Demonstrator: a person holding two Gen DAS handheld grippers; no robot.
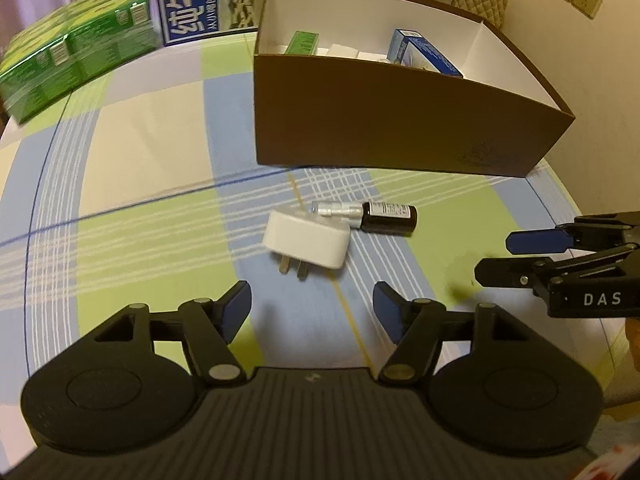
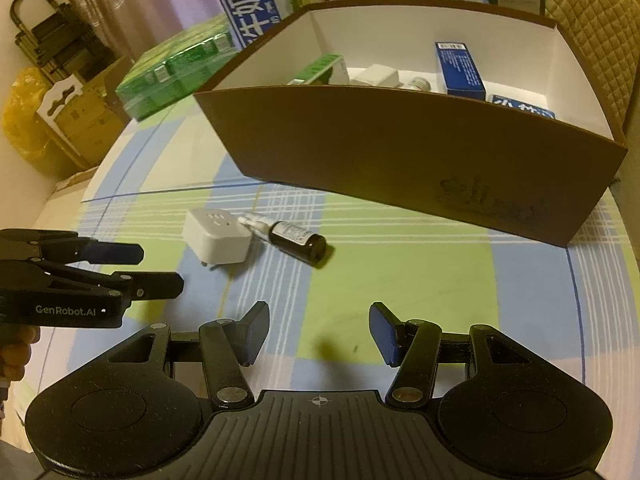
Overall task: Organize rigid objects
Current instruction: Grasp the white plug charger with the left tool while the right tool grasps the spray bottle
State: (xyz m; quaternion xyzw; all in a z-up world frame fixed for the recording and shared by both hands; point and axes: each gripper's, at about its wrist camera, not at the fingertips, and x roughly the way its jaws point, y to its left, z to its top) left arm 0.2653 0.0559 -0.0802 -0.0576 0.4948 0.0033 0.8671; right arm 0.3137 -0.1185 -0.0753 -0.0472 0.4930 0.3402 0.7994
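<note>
Here, both grippers' ribbed blue fingers [image 1: 236, 312] gape empty near a glossy rounded white plug [image 1: 306, 242]

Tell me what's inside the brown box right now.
Inside the brown box: a green carton, a white block, an upright blue carton, another blue carton lying flat, and a small rounded silvery item. The near wall hides the floor and lower parts.

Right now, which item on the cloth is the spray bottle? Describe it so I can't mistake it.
Find the big brown box on the checked tablecloth. In front of it two loose things lie touching. The spray bottle is the dark one lying on its side with a pale nozzle, not the white plug adapter.
</note>
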